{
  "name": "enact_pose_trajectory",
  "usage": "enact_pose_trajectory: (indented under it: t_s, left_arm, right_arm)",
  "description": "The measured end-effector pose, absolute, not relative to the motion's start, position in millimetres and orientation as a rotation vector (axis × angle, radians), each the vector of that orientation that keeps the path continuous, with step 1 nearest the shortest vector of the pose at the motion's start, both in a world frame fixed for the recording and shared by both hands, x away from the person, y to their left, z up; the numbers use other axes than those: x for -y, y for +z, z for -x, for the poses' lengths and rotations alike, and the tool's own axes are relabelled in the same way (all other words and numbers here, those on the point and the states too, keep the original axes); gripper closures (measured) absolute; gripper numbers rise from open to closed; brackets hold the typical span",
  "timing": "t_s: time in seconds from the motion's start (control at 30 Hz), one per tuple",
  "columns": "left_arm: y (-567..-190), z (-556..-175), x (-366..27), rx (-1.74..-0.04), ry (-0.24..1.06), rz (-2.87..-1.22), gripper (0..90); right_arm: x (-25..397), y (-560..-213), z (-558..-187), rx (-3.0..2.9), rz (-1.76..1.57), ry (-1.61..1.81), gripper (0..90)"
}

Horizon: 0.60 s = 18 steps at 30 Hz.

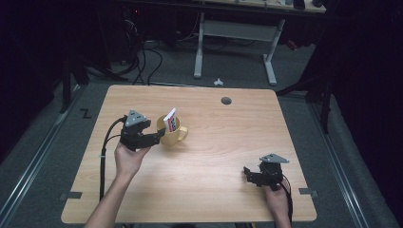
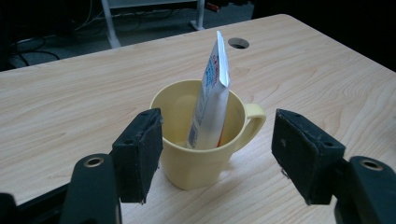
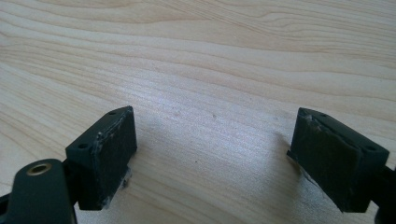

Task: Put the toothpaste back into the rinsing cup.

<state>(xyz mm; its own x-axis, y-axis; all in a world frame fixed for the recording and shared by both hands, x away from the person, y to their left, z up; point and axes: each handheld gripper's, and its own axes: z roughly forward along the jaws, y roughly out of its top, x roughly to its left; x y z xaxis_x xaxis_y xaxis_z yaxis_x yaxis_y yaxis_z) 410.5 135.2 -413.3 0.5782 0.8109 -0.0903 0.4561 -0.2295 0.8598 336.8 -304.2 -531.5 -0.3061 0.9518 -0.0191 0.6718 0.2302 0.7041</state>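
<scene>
Yellow mug stands left of centre on the table, a toothpaste tube leaning upright inside. Left gripper sits just before it, jaws spread wide, gripping nothing. Right gripper rests near the table's right front, wide open, empty.

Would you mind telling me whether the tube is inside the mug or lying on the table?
Inside: the tube stands tilted in the yellow mug, its crimped end sticking above the rim.

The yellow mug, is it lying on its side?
No, the yellow mug stands upright on the table with a tube inside it.
</scene>
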Motion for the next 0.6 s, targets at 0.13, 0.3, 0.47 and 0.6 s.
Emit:
enact_pose_trajectory:
  t_s: [0.13,0.3,0.47,0.6]
  left_arm:
    - [-413.8,-407.7,-137.2,-1.027,0.472,-1.864,34.1]
    - [-414.7,-402.9,-141.5,-1.032,0.456,-1.851,34.2]
    - [-416.7,-398.2,-145.9,-1.04,0.453,-1.848,34.3]
    - [-418.4,-394.7,-149.7,-1.049,0.454,-1.835,34.3]
  right_arm:
    - [304.2,-531.5,-336.8,-2.06,-1.49,0.832,14.4]
    - [304.1,-531.5,-336.7,-2.059,-1.491,0.832,14.4]
    - [304.1,-531.5,-336.8,-2.06,-1.49,0.832,14.4]
    - [304.0,-531.5,-336.7,-2.059,-1.492,0.832,14.4]
